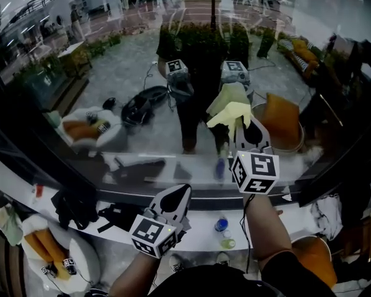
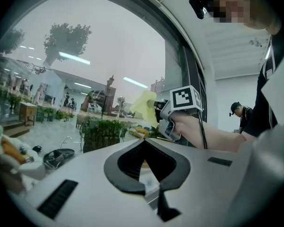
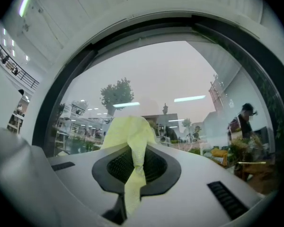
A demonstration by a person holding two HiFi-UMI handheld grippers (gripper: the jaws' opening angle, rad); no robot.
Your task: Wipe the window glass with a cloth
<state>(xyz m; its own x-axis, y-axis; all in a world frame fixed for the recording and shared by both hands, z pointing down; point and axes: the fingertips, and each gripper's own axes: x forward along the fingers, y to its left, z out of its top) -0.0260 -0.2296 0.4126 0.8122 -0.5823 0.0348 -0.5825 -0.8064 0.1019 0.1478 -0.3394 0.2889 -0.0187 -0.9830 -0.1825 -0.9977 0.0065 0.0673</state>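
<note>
Left gripper (image 1: 180, 192): low and nearest, jaws pressed together, nothing between them.
Right gripper (image 1: 246, 129): raised higher, jaws pinching the cloth (image 1: 230, 107).
Cloth: yellow, bunched past the tips, seemingly touching the glass (image 1: 130, 73).
Glass: reflects both grippers.

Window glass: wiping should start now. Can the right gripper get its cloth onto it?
Probably yes. The right gripper is shut on the yellow cloth, raised close to the window glass, with nothing visible between them.
</note>
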